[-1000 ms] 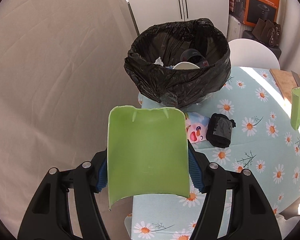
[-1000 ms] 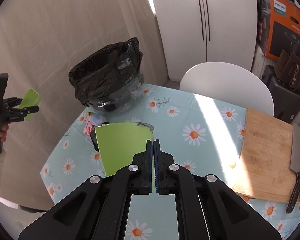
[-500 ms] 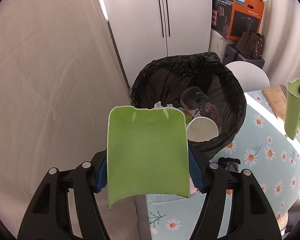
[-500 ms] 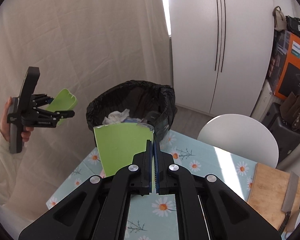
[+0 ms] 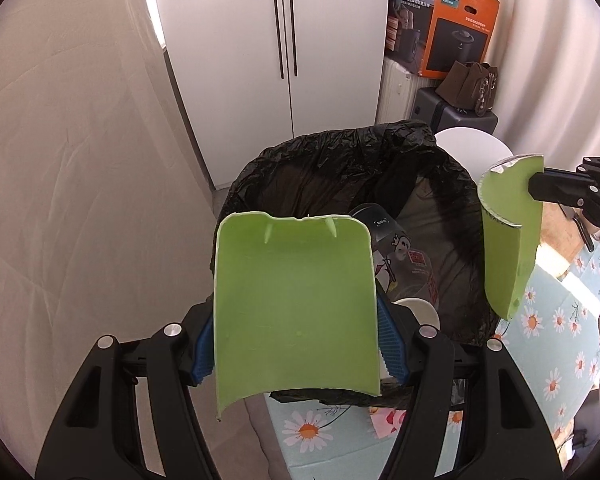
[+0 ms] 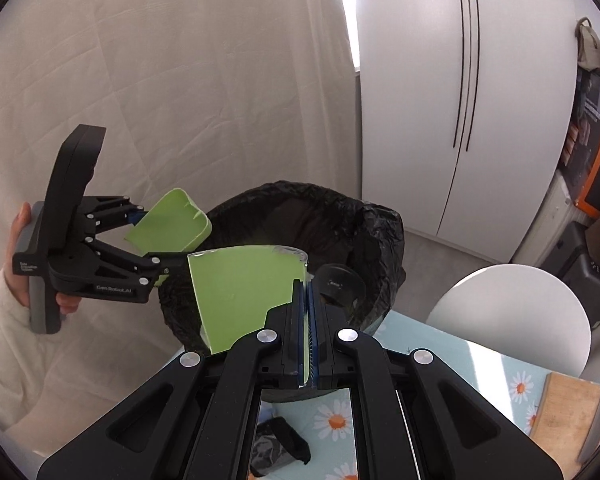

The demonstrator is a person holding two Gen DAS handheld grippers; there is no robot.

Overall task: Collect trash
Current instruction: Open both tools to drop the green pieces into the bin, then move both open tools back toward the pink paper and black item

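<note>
Claw on the left pinches a green carton half; right claw pinches another. Both have travelled from the table edge to above the bin; release looks due.

The mouth of the bin is wide open, with free air above it; inside, a bottle and a paper cup fill the near part; a curtain closes the left side; a white chair stands just behind the tabletop.

Black gripper, blue pads, silver screws, cream sleeve
</note>
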